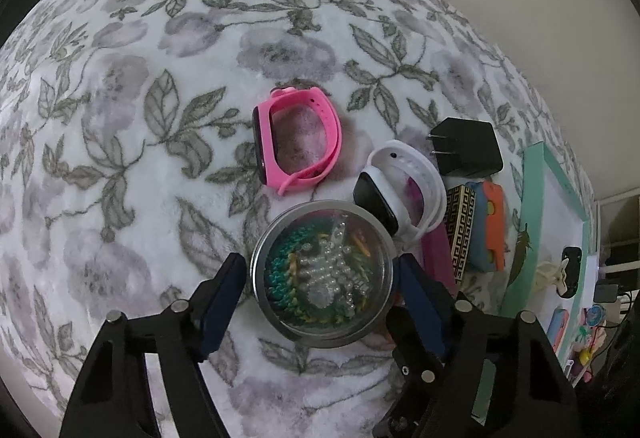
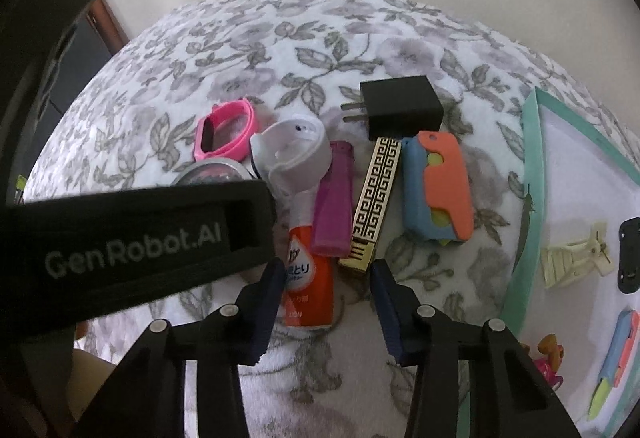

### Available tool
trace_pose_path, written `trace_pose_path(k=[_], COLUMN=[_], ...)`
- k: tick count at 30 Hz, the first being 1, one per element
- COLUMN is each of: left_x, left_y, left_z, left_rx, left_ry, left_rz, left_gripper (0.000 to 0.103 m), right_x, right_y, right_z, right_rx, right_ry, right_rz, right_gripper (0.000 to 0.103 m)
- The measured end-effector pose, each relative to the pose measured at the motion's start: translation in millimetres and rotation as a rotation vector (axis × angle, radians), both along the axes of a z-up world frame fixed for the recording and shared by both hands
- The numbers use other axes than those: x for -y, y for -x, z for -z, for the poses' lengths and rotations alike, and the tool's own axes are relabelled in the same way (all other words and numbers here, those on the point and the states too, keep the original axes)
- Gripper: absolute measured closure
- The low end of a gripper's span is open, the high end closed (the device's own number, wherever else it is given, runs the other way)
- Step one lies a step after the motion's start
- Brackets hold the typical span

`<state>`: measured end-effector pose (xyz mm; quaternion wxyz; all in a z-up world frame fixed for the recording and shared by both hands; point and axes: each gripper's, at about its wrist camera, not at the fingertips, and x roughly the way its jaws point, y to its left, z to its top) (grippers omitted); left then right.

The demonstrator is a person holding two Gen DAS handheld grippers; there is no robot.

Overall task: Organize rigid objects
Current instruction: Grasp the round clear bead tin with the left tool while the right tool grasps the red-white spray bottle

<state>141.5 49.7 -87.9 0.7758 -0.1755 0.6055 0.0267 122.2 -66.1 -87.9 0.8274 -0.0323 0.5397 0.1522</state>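
Left gripper (image 1: 320,274) straddles round clear-lidded tin of beads (image 1: 322,272) on floral blanket (image 1: 120,157); jaws part-open, pads just beside rim, contact unclear. Right gripper (image 2: 324,278) hangs over orange tube (image 2: 306,278), left pad at its edge, gold key-pattern lighter (image 2: 372,205) just beyond; jaws narrow, nothing clamped. Step judged: paired pick. Next: close, lift, carry to teal tray (image 2: 530,173) at right.
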Motion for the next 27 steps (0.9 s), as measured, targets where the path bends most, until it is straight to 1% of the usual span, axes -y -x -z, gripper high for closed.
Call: trace_pose_path(k=[2, 6, 10, 13, 19, 23, 25, 26, 27], left_x=[-3.6, -13.5, -19.6, -20.5, -20.5, -18.4, -15.5, -14.7, -15.0], left_y=[1.1, 3.6, 4.8, 5.7, 5.0, 4.3, 3.5, 3.6, 3.7], left_z=[-1.0, -2.9, -2.4, -2.9, -2.6, 4.5, 3.0, 2.8, 2.8], left_rx=[-0.005, -0.018, -0.025, -0.026, -0.027, -0.05, -0.048, -0.048, -0.047], left_ry=[-0.009, -0.032, -0.026, -0.025, -0.018, -0.031, -0.05, -0.051, -0.048], left_rz=[-0.015, -0.045, -0.062, -0.06, -0.069, -0.06, -0.053, -0.054, -0.056], left_gripper=[0.028, 0.028, 0.028, 0.028, 0.028, 0.028, 0.028, 0.028, 0.029], right_x=[0.6, -2.3, -5.9, -11.0, -18.1, -18.4, -18.4, -18.7, -18.7], right_y=[0.1, 0.8, 2.3, 3.1, 2.2, 2.0, 2.6, 1.9, 1.6], right_z=[-0.2, 1.6, 3.7, 3.0, 5.7, 7.3, 7.6, 7.7, 7.6], right_rx=[-0.01, -0.047, -0.062, -0.049, -0.017, 0.001, 0.007, 0.007, 0.01], right_ry=[-0.003, 0.011, 0.007, -0.001, 0.027, 0.031, 0.031, 0.033, 0.042], right_rz=[-0.002, -0.02, -0.041, -0.06, -0.07, -0.077, -0.082, -0.078, -0.071], right_gripper=[0.058, 0.059, 0.063, 0.064, 0.065, 0.064, 0.065, 0.07, 0.073])
